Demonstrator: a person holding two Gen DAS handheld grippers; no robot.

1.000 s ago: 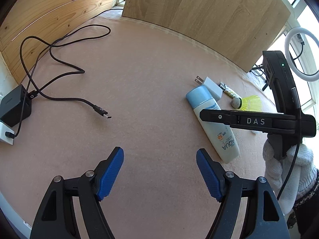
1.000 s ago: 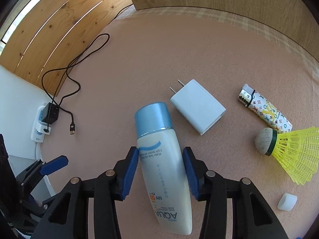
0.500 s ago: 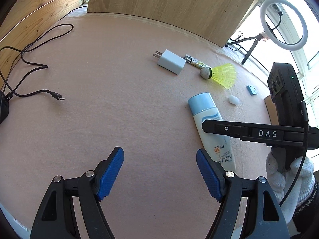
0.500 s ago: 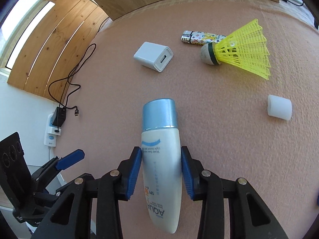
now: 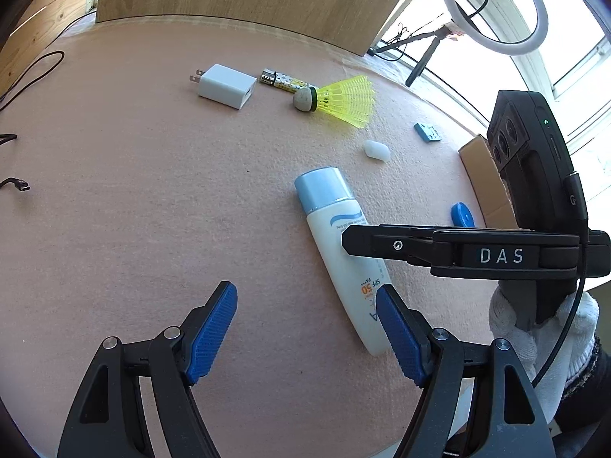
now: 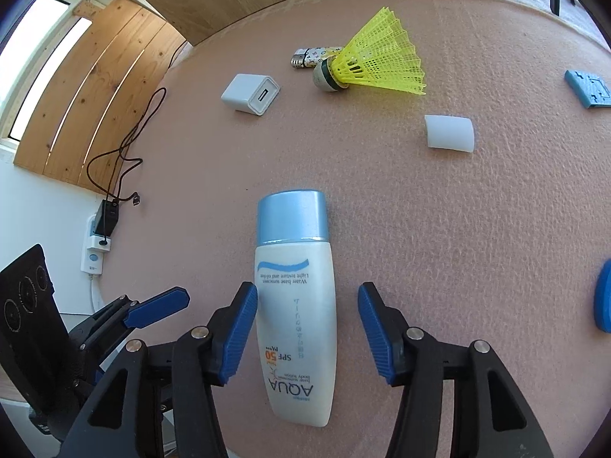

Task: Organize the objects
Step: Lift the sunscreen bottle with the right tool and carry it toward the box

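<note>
Right gripper: jaws just been opening, now apart w/ the sunscreen bottle lying between them on the pink mat. Left pad at or just beside the bottle's edge, can't tell which; right pad clear of it. Half a sec ago both pads squeezed it.

Left gripper: wide, nothing in it, bottle base just beside its right pad; same width as before.

Ahead of the right gripper: white charger, lighter, yellow shuttlecock, closer to the bottle cap than a sec ago.

Bright daylight floods in, and the windows blow out white. Focus is sharp; shadows fall soft. The fisheye bends and darkens every edge.
</note>
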